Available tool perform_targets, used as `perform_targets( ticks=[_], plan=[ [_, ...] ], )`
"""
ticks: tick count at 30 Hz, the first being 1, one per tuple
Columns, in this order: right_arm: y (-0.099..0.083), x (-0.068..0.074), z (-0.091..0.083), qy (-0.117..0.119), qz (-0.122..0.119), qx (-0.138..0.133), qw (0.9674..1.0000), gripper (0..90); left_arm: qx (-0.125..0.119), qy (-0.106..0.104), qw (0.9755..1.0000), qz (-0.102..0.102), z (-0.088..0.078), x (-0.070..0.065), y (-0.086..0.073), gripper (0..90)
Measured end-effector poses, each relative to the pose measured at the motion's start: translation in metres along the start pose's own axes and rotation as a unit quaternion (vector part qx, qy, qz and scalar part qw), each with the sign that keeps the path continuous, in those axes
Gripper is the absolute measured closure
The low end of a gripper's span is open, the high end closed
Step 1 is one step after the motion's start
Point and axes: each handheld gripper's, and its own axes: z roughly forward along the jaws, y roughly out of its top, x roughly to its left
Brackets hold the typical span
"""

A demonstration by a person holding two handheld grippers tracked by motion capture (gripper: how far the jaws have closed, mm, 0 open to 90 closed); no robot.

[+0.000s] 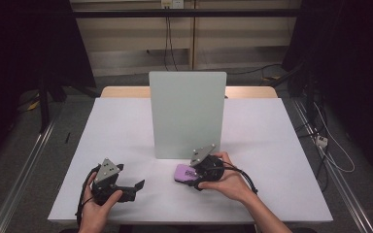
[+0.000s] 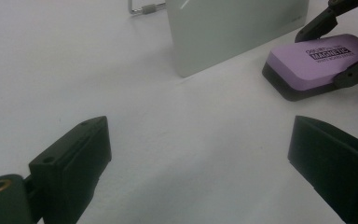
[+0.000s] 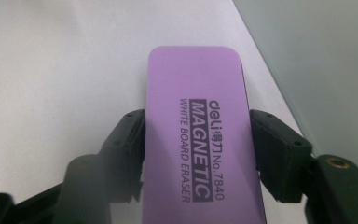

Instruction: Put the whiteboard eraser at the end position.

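In the high view's lower centre, the right hand-held gripper [image 1: 190,174] lies low and level, its jaws flanking a purple whiteboard eraser [image 1: 184,173] on the white tabletop [image 1: 262,160]; whether they press it I cannot tell. At lower left, the left hand-held gripper [image 1: 135,186] rests with jaws apart. An upright pale board [image 1: 187,114] stands behind; grey floor surrounds.

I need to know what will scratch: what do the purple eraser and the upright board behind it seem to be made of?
The eraser looks like smooth matte purple plastic with printed lettering, on a dark base that may be felt. The board looks like pale green frosted glass or coated panel: flat, with a faint sheen and rounded corners.
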Motion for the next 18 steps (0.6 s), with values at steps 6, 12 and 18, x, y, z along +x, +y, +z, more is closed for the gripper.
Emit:
perform_targets(
  ticks=[6, 12, 18],
  plan=[
    [-0.002, -0.003, 0.000, -0.008, 0.027, -0.013, 0.9995, 24.9, -0.002, 0.000, 1.0000, -0.003, 0.000, 0.001, 0.000, 5.9],
    [-0.002, -0.003, -0.005, -0.015, 0.045, -0.039, 0.9981, 11.9, -0.001, -0.002, 1.0000, 0.001, -0.001, 0.000, 0.000, 5.9],
    [-0.004, -0.007, -0.010, -0.039, 0.093, -0.072, 0.9923, 8.2, -0.003, -0.003, 1.0000, -0.001, -0.002, 0.000, 0.000, 5.9]
  ],
)
